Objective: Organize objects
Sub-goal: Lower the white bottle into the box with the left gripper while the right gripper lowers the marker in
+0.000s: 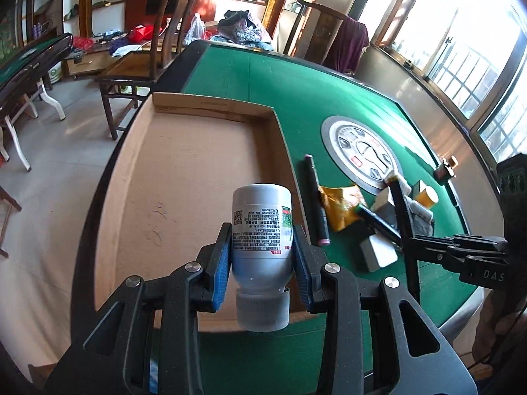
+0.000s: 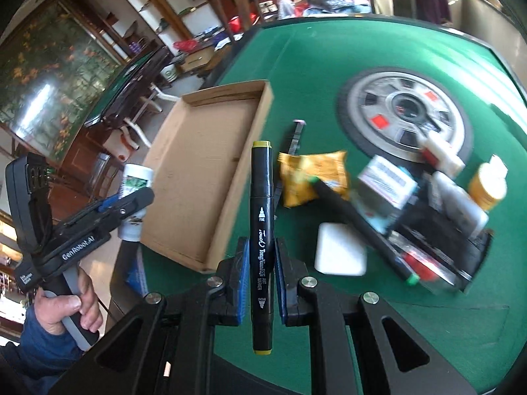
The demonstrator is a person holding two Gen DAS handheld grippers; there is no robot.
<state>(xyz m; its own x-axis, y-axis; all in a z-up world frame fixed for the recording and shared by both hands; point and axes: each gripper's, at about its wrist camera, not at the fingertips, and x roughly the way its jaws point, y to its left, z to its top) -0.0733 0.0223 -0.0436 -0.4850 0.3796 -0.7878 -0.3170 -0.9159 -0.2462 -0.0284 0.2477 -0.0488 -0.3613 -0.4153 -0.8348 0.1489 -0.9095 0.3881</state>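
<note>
My left gripper point(image 1: 262, 256) is shut on a white plastic bottle point(image 1: 261, 230), held cap toward the camera, above the near part of the shallow cardboard tray point(image 1: 197, 177). In the right wrist view the same left gripper point(image 2: 131, 202) and bottle point(image 2: 136, 181) hang at the tray's point(image 2: 204, 177) left side, with a hand point(image 2: 70, 306) on the handle. My right gripper point(image 2: 260, 279) is shut on a black art marker point(image 2: 262, 230) with yellow-green ends, held lengthwise over the green table point(image 2: 329, 65) just right of the tray. That right gripper point(image 1: 411, 243) with its marker point(image 1: 403, 217) shows at the right of the left wrist view.
A pile lies right of the tray: a yellow snack packet point(image 2: 313, 177), a black pen point(image 1: 314, 200), another marker point(image 2: 362, 227), white blocks point(image 2: 341, 253), an orange-capped bottle point(image 2: 487, 187) and small boxes. The table's round centre panel point(image 1: 362, 151) sits behind it. Chairs point(image 1: 145, 65) stand beyond the table.
</note>
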